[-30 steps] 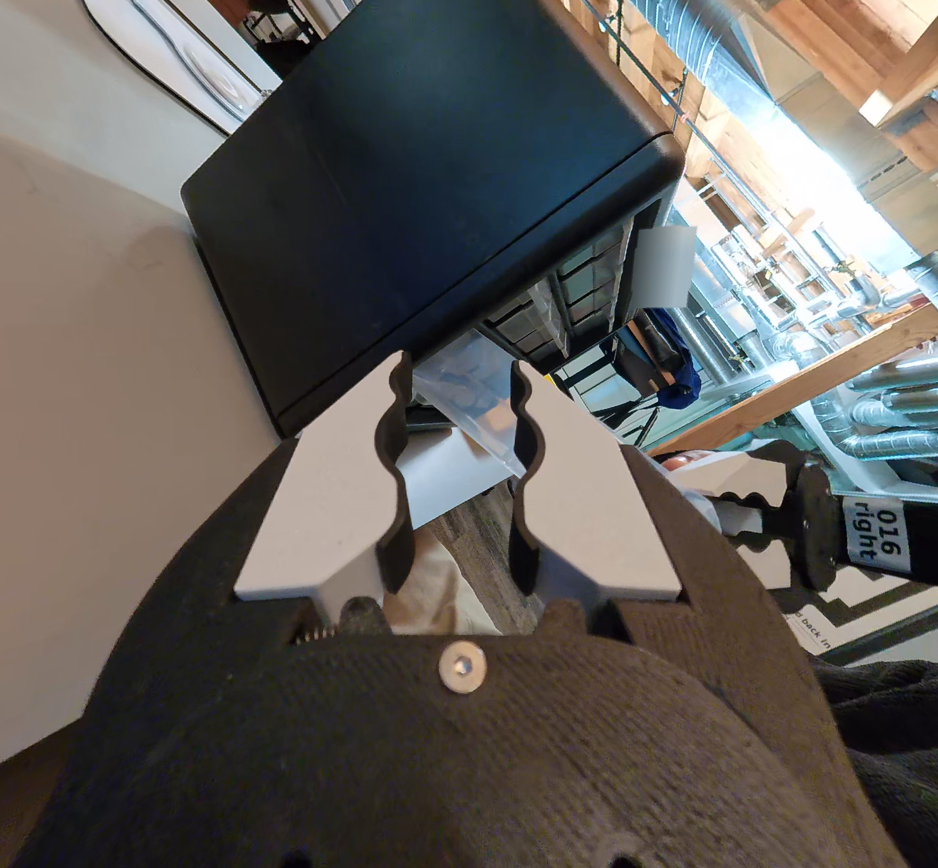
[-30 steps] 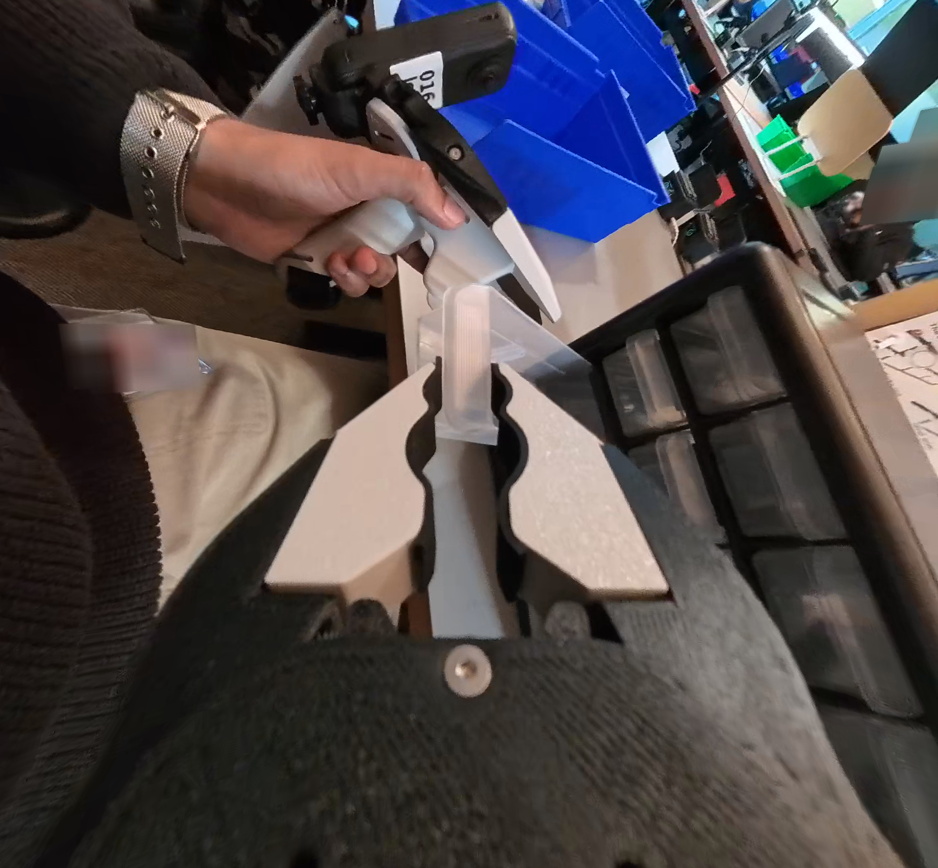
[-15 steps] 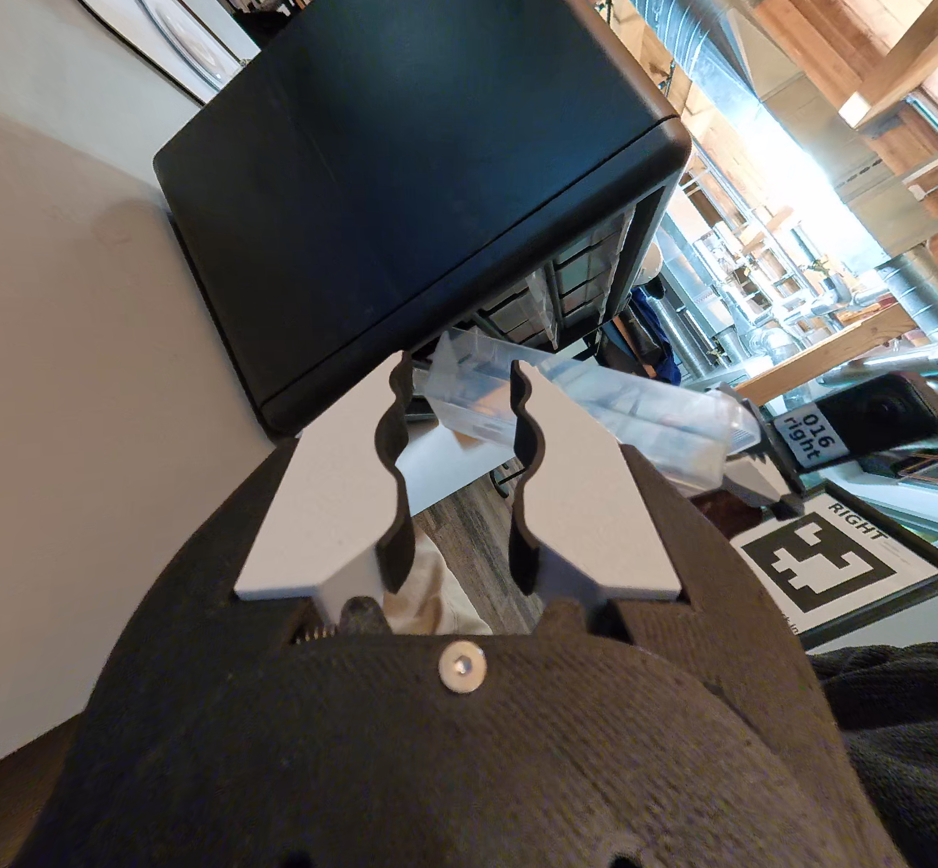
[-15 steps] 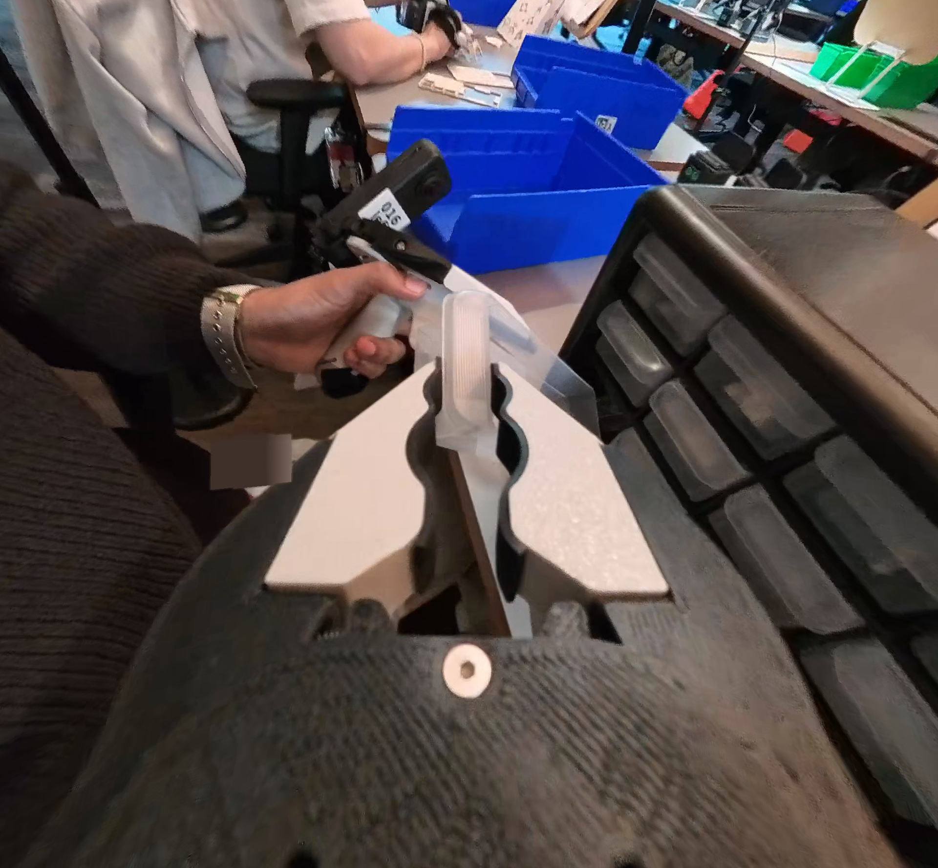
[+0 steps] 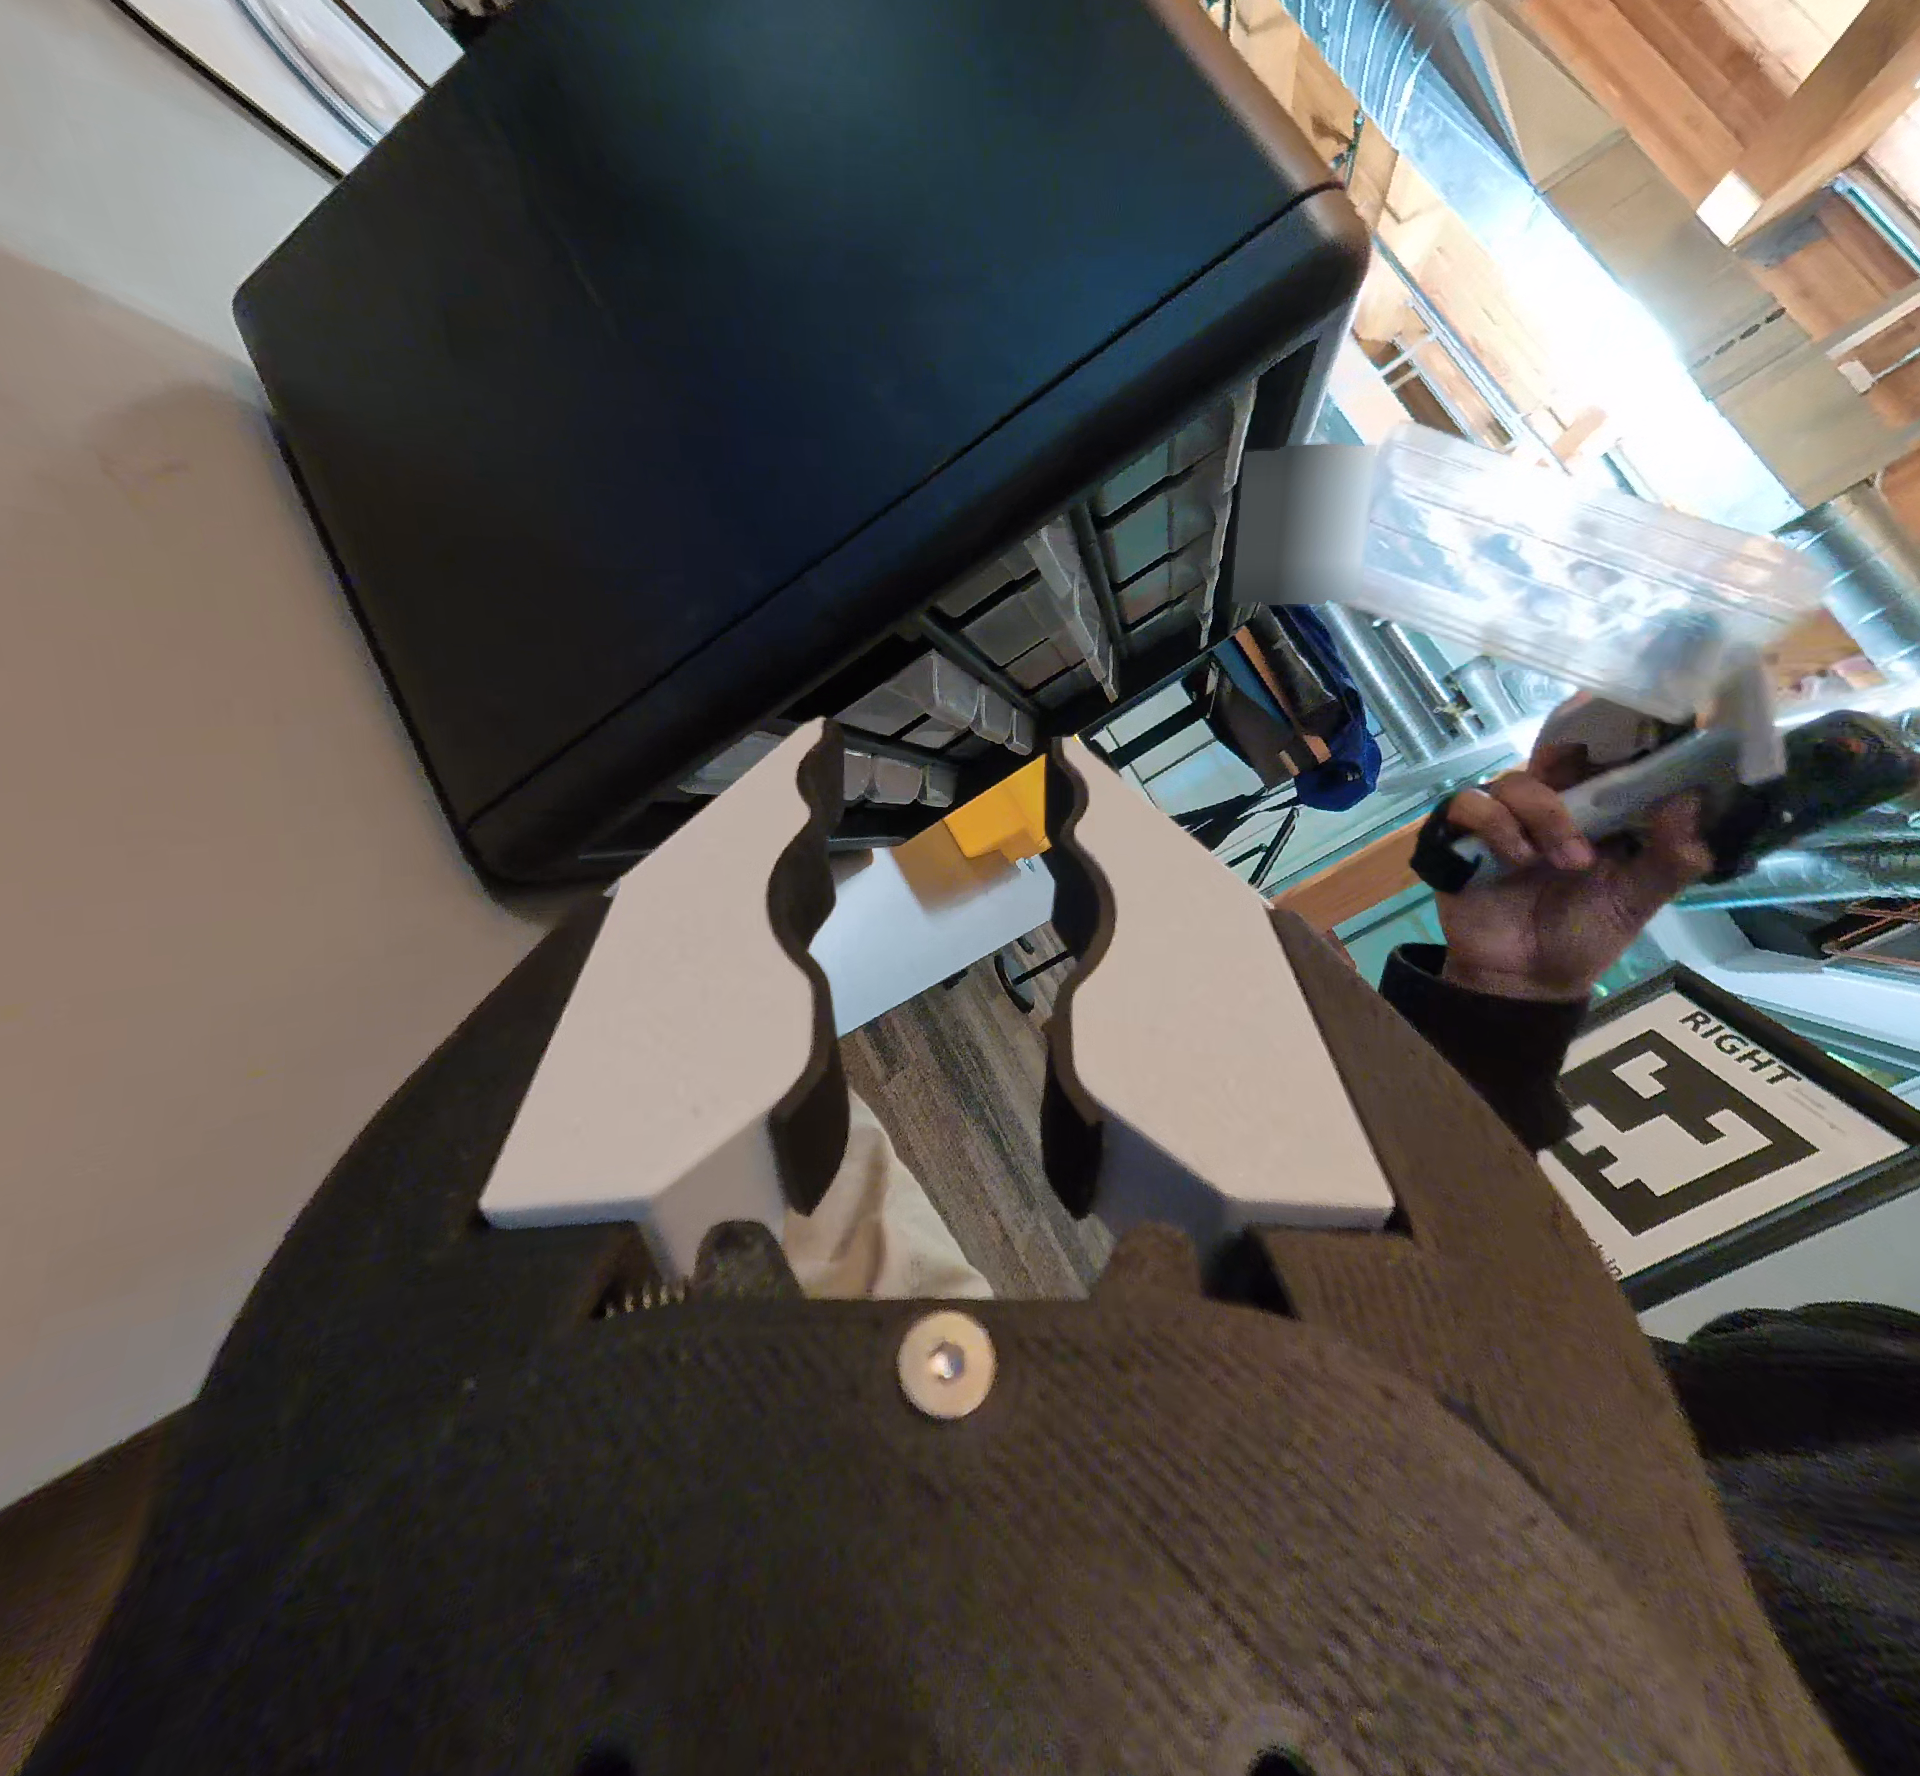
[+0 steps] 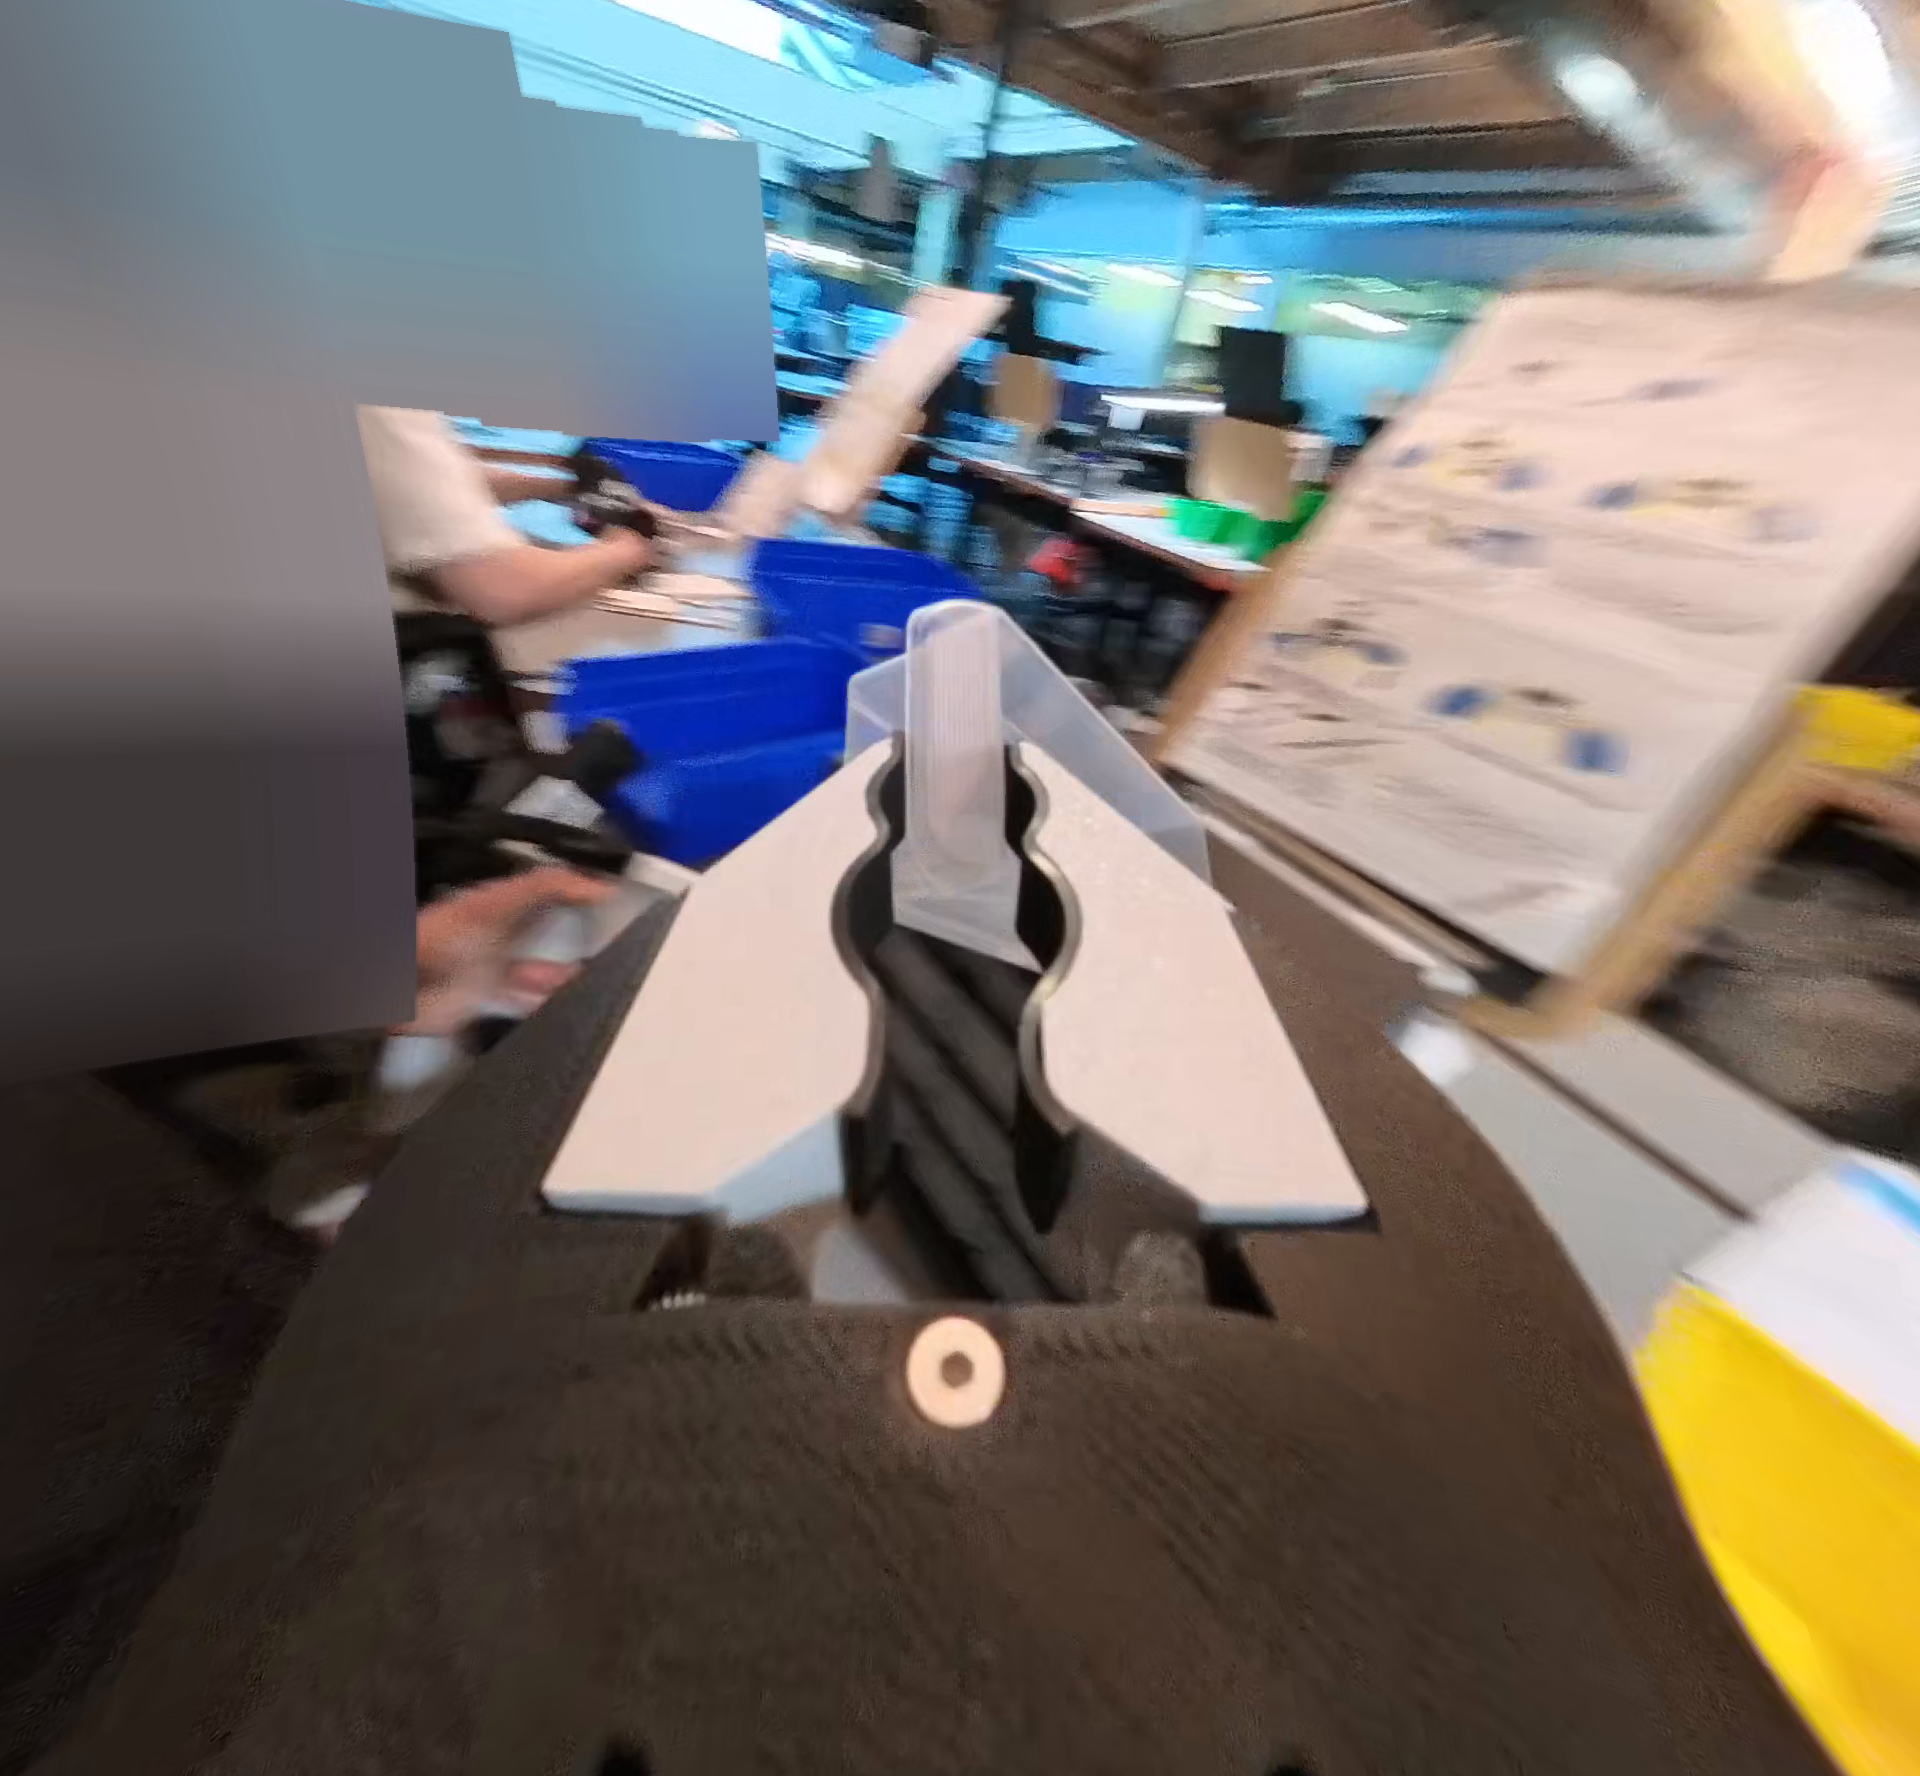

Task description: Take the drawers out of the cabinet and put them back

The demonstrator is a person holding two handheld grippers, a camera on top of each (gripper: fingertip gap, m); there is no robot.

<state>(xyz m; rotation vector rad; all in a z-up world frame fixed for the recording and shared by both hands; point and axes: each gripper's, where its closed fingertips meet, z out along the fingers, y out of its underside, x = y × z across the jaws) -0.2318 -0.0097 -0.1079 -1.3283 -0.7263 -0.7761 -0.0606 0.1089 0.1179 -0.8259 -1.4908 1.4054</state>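
Right gripper (image 6: 961, 791) pinches a clear drawer (image 6: 951, 750) amid blur; left gripper (image 5: 945, 760) gapes empty.

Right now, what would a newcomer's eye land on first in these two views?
The big black cabinet fills the upper middle of the left wrist view, its small drawers seen edge-on along its lower right. To its right, a clear drawer is held up in the air by the right tool, which is shut on the drawer's tab. The left tool stands open and empty in front of the cabinet.
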